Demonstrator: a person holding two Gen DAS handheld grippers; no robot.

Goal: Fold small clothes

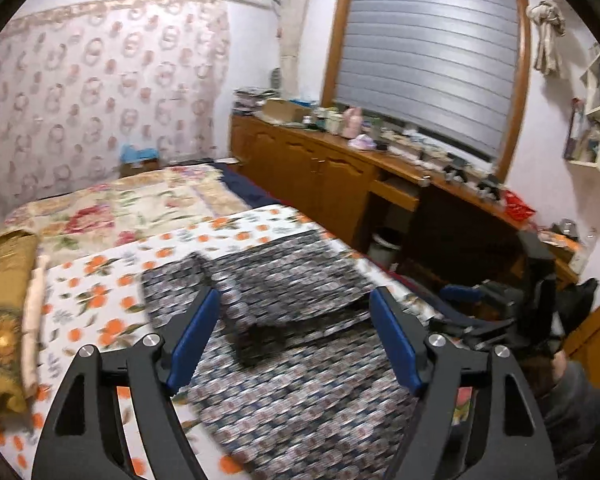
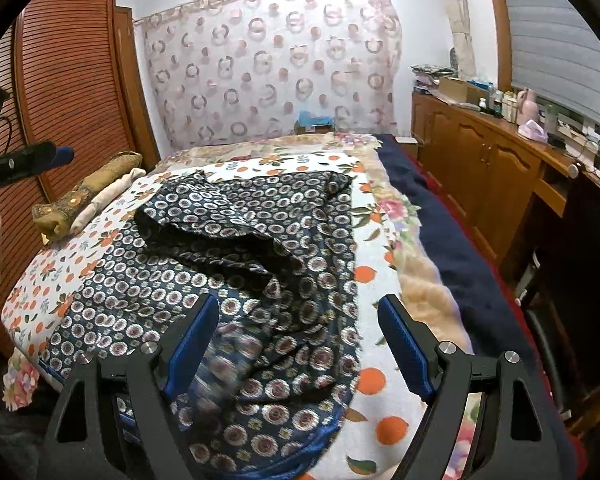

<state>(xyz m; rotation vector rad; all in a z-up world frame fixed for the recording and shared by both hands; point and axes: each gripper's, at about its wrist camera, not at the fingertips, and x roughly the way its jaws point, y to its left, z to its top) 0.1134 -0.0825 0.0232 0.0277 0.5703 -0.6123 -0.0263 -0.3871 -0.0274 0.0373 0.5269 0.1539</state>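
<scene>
A dark blue garment with a ring pattern (image 2: 236, 264) lies spread and partly folded on the bed, its far part doubled over. It also shows in the left wrist view (image 1: 284, 320). My left gripper (image 1: 296, 312) is open and empty, above the garment's near part. My right gripper (image 2: 300, 320) is open and empty, above the garment's near right edge. The right gripper also shows at the right of the left wrist view (image 1: 464, 300), and the left gripper's tip shows at the left of the right wrist view (image 2: 40, 156).
The bed has a white sheet with orange fruit print (image 2: 372, 380) over a floral blanket (image 1: 112, 208). A rolled brown cushion (image 2: 84, 196) lies at its left edge. Wooden cabinets with clutter (image 1: 332, 168) line the right side. A slatted wardrobe (image 2: 68, 80) stands left.
</scene>
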